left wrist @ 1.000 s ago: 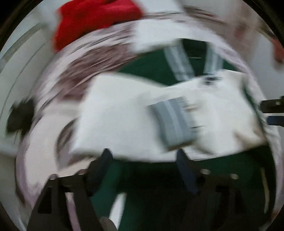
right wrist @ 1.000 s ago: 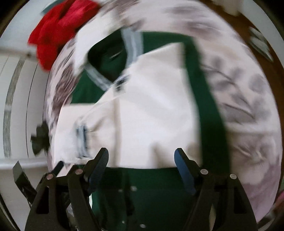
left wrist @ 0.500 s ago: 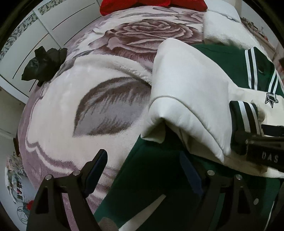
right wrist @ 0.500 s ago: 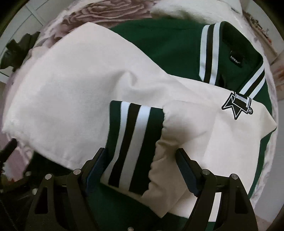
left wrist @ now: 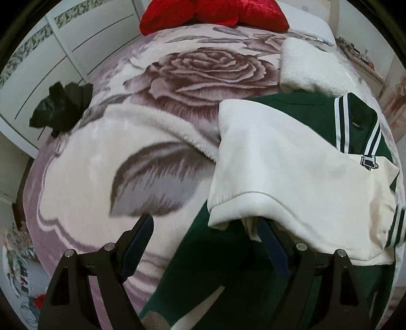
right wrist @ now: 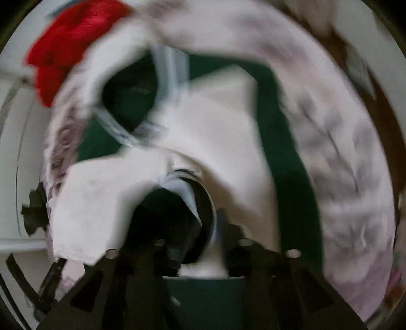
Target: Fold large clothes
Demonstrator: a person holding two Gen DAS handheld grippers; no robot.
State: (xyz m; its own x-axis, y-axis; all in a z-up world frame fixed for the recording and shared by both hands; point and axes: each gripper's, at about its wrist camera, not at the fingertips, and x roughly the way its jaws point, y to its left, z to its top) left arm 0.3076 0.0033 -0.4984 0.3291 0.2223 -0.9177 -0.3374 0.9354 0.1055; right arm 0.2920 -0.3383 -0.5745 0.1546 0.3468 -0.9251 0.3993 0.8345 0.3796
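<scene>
A green varsity jacket [left wrist: 223, 269] with cream sleeves [left wrist: 284, 162] and a striped collar [left wrist: 355, 124] lies on the bed. My left gripper [left wrist: 205, 243] is open and empty, low over the jacket's left edge; its right finger reaches under the folded cream sleeve. The right wrist view is blurred by motion. There my right gripper [right wrist: 192, 236] is shut on the striped sleeve cuff [right wrist: 187, 200] and holds it lifted above the jacket [right wrist: 286, 157].
The bed carries a pink rose-pattern blanket [left wrist: 106, 177]. A red pillow [left wrist: 213, 12] lies at the head, a white folded blanket [left wrist: 304, 63] beside it. A black crumpled item [left wrist: 61, 104] sits at the bed's left edge by a white wardrobe [left wrist: 38, 63].
My right gripper has shut on the striped cuff and pulled it up and back fast. My left gripper has stayed open and slid a little toward the folded cream sleeve.
</scene>
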